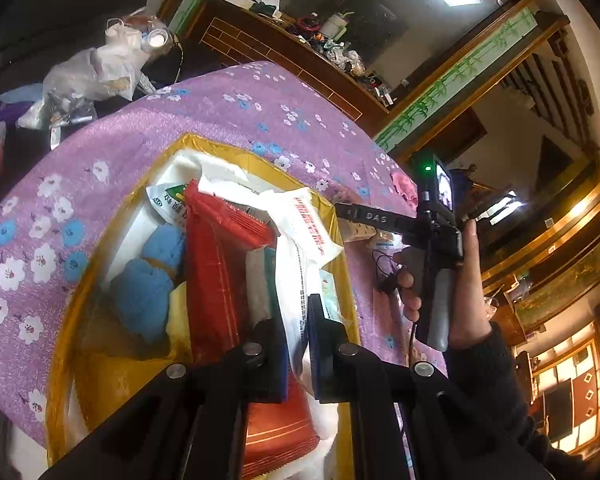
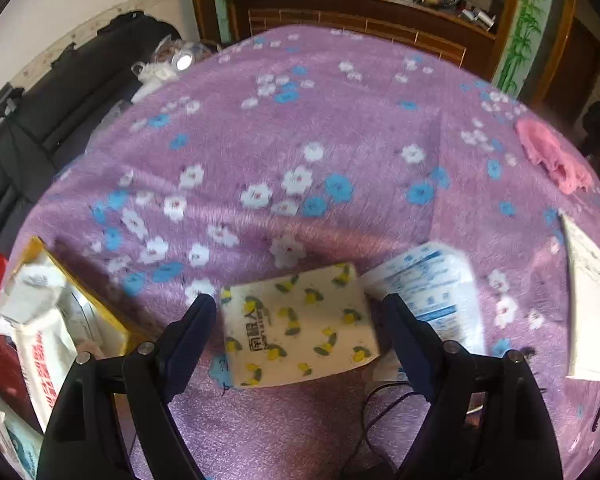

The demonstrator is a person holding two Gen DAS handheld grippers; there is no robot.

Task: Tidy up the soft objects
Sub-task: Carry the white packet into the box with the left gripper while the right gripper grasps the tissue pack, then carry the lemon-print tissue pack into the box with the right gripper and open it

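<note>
Since my right fingers [image 2: 300, 320] are spread wide with the cream lemon-print soft tissue pack [image 2: 300, 326] sitting right between them on the purple flowered fleece blanket [image 2: 300, 120], that hand's clearly the nearer one for the grab. Its long axis runs roughly left-right across the gap, so I'd be closing on its short ends. I reckon that's the next pick.

My left fingers [image 1: 298, 344] hover over the yellow box [image 1: 342, 224], nearly closed, with a white printed plastic pack [image 1: 296, 280] in the narrow gap; can't tell if I'm actually pinching it. A red foil packet [image 1: 220, 264] and blue fuzzy towel [image 1: 148, 280] are already in there.
</note>
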